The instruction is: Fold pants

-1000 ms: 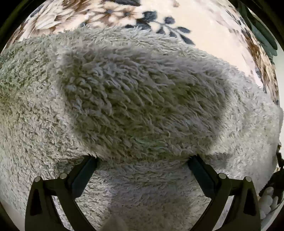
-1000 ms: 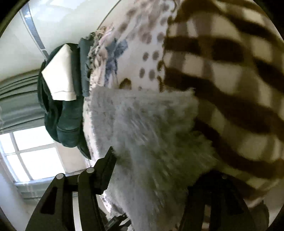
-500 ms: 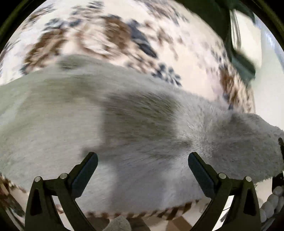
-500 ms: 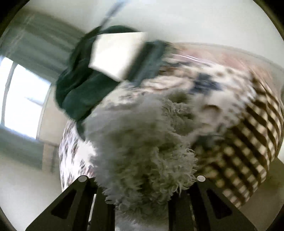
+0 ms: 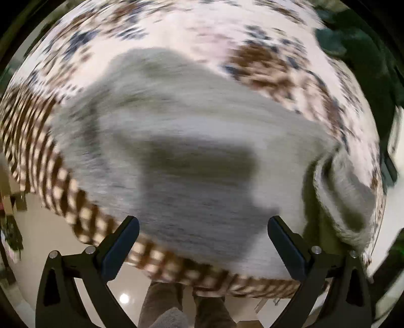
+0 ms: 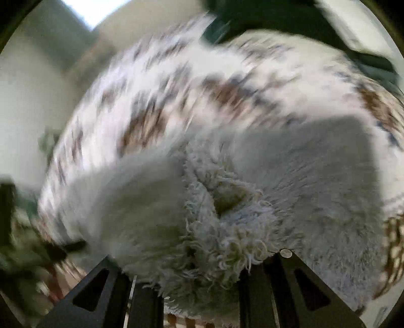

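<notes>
The fluffy grey pants [image 5: 192,141] lie spread on a floral bedspread [image 5: 202,27], blurred by motion. My left gripper [image 5: 202,242] is open and empty, held above the pants near the bed's front edge. In the right wrist view the pants [image 6: 303,181] are bunched up close. My right gripper [image 6: 199,285] is shut on a thick fold of the pants [image 6: 227,242], with the fleece filling the gap between the fingers. A raised fold of the pants [image 5: 348,191] shows at the right in the left wrist view.
The bedspread has a brown checked border [image 5: 32,141] along its front edge, with pale floor [image 5: 50,227] below. Dark green clothing [image 6: 277,17] lies at the far side of the bed. A wall [image 6: 30,88] is at the left.
My left gripper has pulled back and up from the pants, so the bed edge and floor now show. My right gripper has closed on the fleece and swung round with it.
</notes>
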